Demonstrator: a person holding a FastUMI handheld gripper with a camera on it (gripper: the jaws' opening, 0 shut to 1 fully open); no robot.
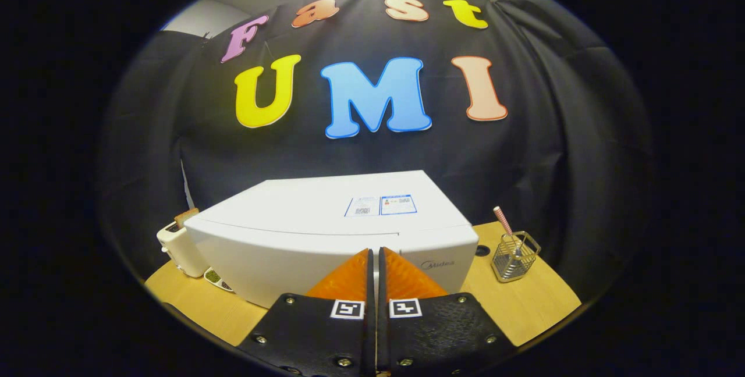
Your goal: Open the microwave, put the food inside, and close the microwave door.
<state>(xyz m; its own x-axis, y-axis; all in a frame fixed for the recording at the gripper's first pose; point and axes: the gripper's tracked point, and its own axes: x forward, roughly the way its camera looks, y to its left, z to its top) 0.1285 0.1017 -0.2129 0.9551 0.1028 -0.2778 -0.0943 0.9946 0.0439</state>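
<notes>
One microwave [326, 231] stands on the worktop [524, 301], white, seen from above and in front, with its door closed. One pair of stickers sits on its top panel. One pair of tongs [374, 260] shows, with two orange fingers [349, 281] pressed almost flat together, only a thin slit between them, and nothing held between them. Each finger's black base carries one small square marker.

The microwave lies just ahead of the tongs; the fingertips point at its front face, close to the upper edge. Whether they touch the front I cannot tell.

Beside the microwave's left end stands one white toaster [177, 243] with one slice of bread [186, 216] sticking up from it. Just in front of the toaster, one small dish [216, 278] of something green peeks out from behind the microwave's corner. To the right, apart from the microwave, stands one wire basket [515, 258] holding one striped straw [504, 223].

The worktop is pale wood with a small dark round hole [482, 250] near the microwave's right corner. Black cloth hangs behind as the booth's wall, with a grey wall above it.
</notes>
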